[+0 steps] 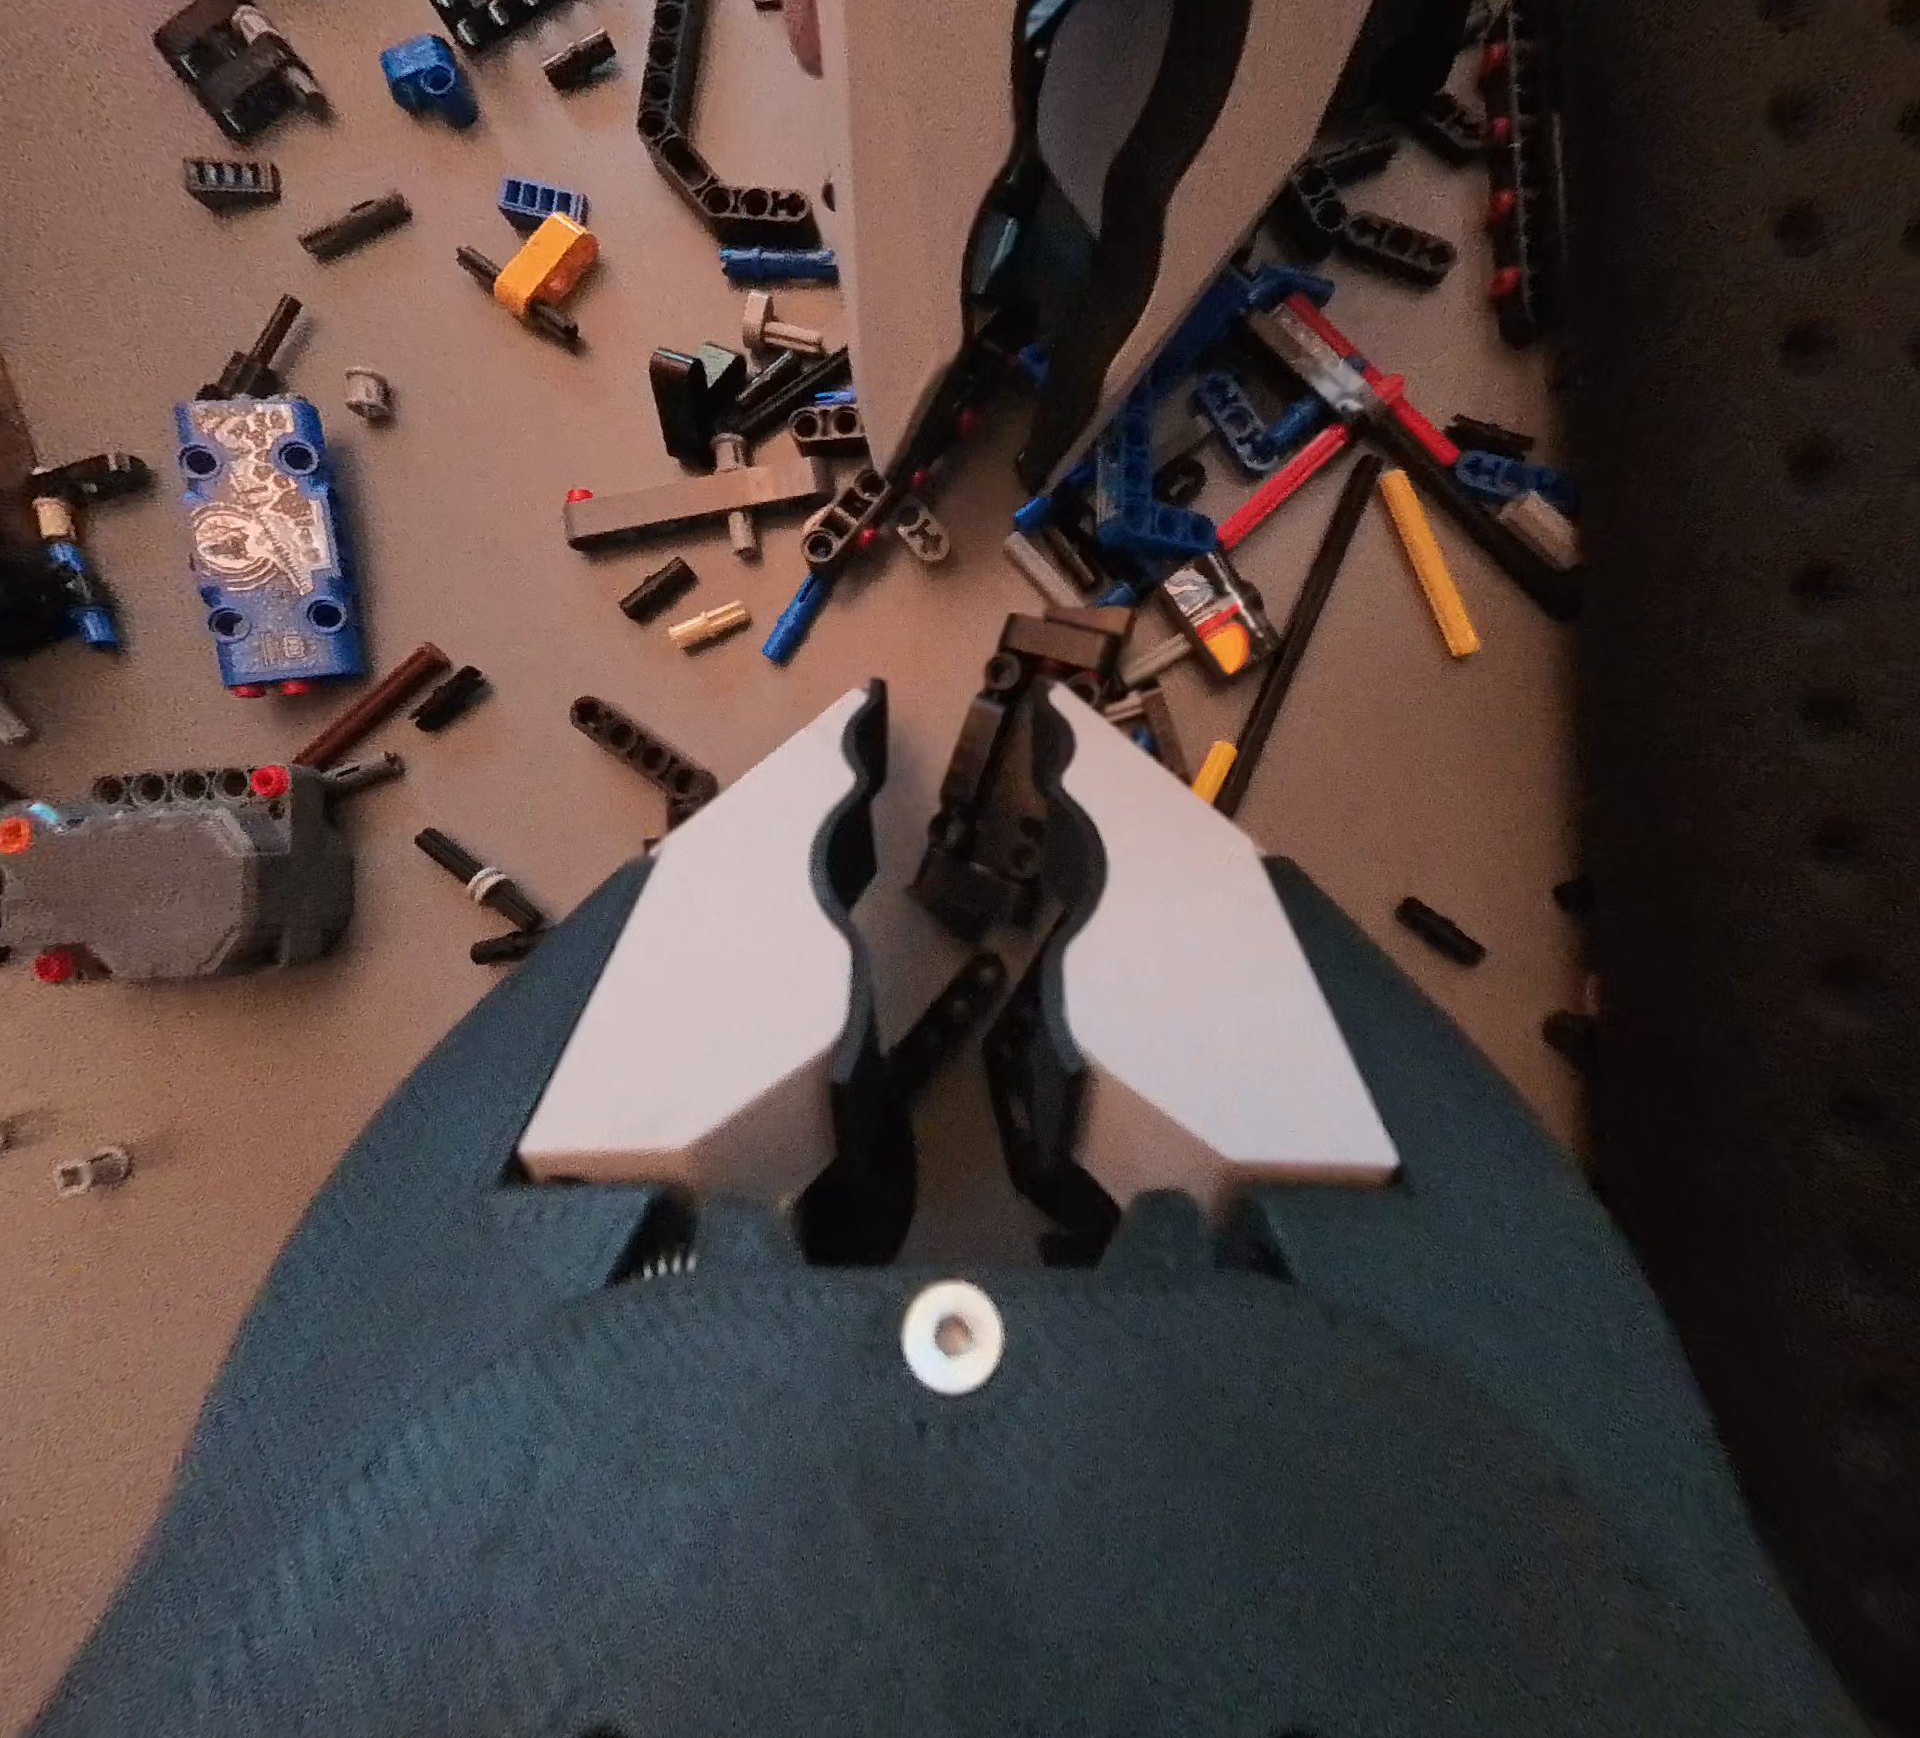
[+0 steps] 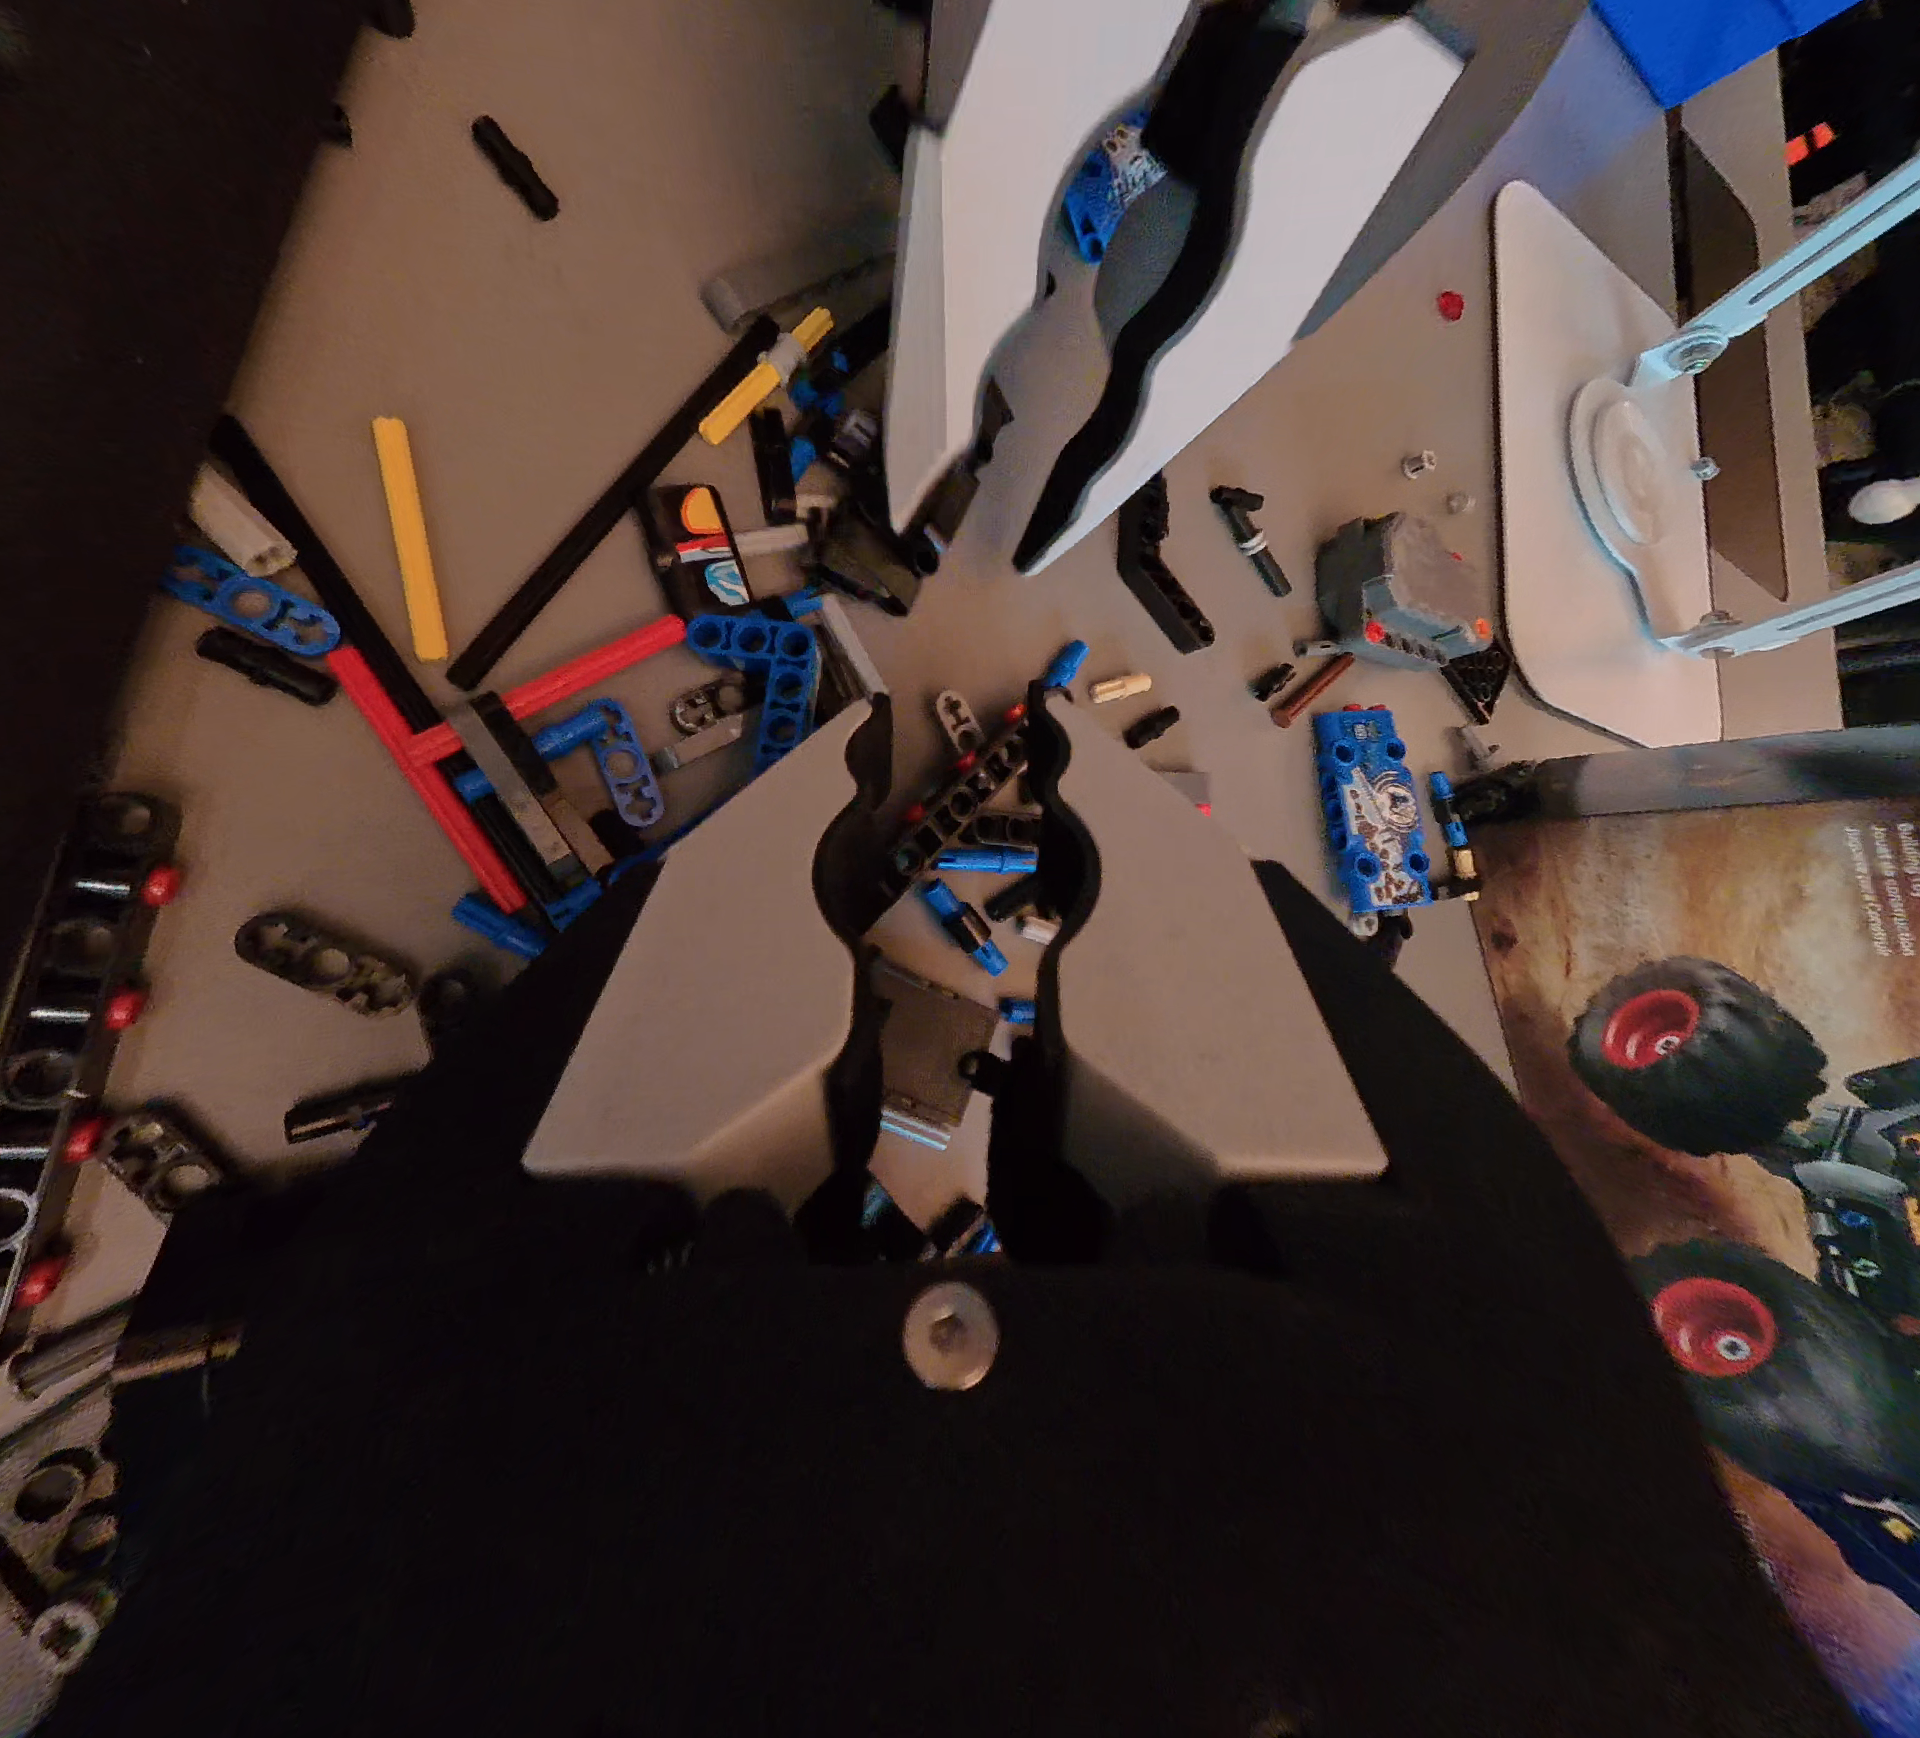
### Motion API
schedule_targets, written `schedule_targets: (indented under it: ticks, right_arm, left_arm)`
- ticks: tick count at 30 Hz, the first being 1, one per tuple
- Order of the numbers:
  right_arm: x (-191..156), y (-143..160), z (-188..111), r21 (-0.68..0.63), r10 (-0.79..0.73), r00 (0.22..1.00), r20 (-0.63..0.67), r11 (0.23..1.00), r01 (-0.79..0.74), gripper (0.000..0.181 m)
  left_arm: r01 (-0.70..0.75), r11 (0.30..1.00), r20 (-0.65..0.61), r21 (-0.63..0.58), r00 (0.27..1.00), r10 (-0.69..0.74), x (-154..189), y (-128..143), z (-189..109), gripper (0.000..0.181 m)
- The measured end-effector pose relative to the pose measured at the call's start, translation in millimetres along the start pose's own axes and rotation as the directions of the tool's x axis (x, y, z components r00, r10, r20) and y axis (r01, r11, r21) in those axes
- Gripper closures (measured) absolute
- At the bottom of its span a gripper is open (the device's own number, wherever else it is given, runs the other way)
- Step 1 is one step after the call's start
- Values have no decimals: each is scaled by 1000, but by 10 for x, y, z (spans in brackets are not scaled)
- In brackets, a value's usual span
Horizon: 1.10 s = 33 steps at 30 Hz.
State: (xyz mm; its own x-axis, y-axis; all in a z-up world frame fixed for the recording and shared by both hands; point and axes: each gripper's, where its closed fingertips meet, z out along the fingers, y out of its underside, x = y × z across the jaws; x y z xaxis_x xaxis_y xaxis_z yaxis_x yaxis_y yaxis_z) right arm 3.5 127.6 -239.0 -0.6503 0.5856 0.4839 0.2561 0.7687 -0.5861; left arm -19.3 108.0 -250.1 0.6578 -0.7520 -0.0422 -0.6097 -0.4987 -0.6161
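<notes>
Surface: grey-brown surface (image 1: 1351, 857) strewn with loose building-toy parts; dark perforated panel (image 1: 1766, 545) along its right edge in the left wrist view.
Left wrist view, own gripper: left gripper (image 1: 966, 712) low over the surface, fingers (image 1: 727, 940) apart with a clear gap. A black beam assembly (image 1: 997, 815) stands in the gap against the right finger; cannot tell if it is pinched or just lies under.
Left view, other gripper: right gripper (image 1: 977, 452) comes down from the top, tips at the black-and-blue parts pile (image 1: 1174, 504).
Left view, parts: blue printed block (image 1: 265, 535) at left, grey motor (image 1: 177, 888) below it, orange connector (image 1: 545, 260), bent black beam (image 1: 686, 99), yellow axle (image 1: 1429, 561) and red axles (image 1: 1288, 483) at right.
Right wrist view, own gripper: right gripper (image 2: 961, 701) with fingers (image 2: 717, 961) apart, nothing clamped. Seen through the gap on the surface: a black holed beam (image 2: 966, 800) and blue pins (image 2: 961, 925).
Right view, other gripper: left gripper (image 2: 971, 514) enters from the top, blurred, tips near a black piece (image 2: 873, 566).
Right view, parts: yellow axle (image 2: 410, 535), red axles (image 2: 416, 753), blue angled beam (image 2: 758, 660) at left; blue printed block (image 2: 1366, 821) and grey motor (image 2: 1397, 592) at right.
Right view, edges: picture booklet (image 2: 1704, 1117) showing a red-wheeled truck at lower right, white stand base (image 2: 1558, 462) above it.
</notes>
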Motion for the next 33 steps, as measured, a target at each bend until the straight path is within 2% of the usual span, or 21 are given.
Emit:
schedule_targets:
  ticks: [2,7,11,14,17,20,22,27,33]
  right_arm:
    - [-13,5,8,2,4,1000,7,1000,-4,158]
    - [10,-15,-17,19,16,1000,4,1000,-16,159]
    - [2,-38,-37,26,14,1000,5,1000,-15,159]
    - [-12,-66,-43,37,14,1000,13,999,-15,159]
    - [-38,-72,-33,35,7,1000,22,999,-8,159]
    - [-48,-62,-29,29,7,1000,24,1000,-7,159]
    - [-43,-56,-30,27,10,1000,22,1000,-10,160]
    - [-54,-57,-39,31,14,1000,28,999,-15,159]
    - [-128,-108,-35,56,29,997,69,998,-32,159]
  left_arm:
    - [-2,1000,-35,-6,999,2,73,15,-41,138]
    - [-60,998,-41,-33,997,58,138,44,-26,136]
    - [-60,998,-57,-9,997,59,171,43,-186,137]
    - [-96,995,-83,11,992,96,258,40,-199,133]
    - [-144,986,-31,-85,989,142,194,150,-56,136]
    - [-119,991,-84,-54,990,114,278,86,29,151]
    - [-110,993,-65,-48,992,107,244,55,54,155]
    - [-70,997,-46,-37,997,69,184,56,56,156]
    - [55,998,-60,3,997,-55,84,50,38,157]
